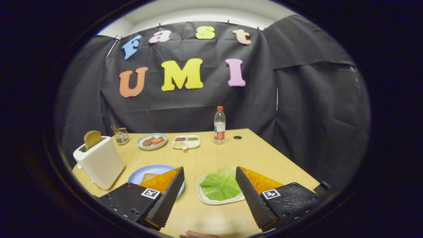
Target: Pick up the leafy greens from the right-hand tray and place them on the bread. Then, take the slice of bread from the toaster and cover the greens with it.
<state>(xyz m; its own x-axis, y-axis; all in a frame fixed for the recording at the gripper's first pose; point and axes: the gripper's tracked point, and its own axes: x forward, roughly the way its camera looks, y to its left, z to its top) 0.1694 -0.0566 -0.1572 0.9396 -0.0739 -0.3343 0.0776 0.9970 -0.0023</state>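
A pale wood-grain worktop (214,158) with a matt finish is seen. The toaster (99,162) at lower left is cased in smooth, slightly glossy plastic. A clear plastic bottle (219,125) is seen at centre. The leafy greens (219,185) look waxy and crinkled on a smooth white tray (211,200). Ribbed fingers (168,195) are shown on the hand-held gripper (209,172), spread apart.

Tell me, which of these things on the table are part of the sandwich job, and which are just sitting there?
Part of the job: leafy greens on the white tray; blue plate with bread; toaster holding a bread slice; the open gripper.

Just sitting there: water bottle, plate of food, divided dish, small glass jar.
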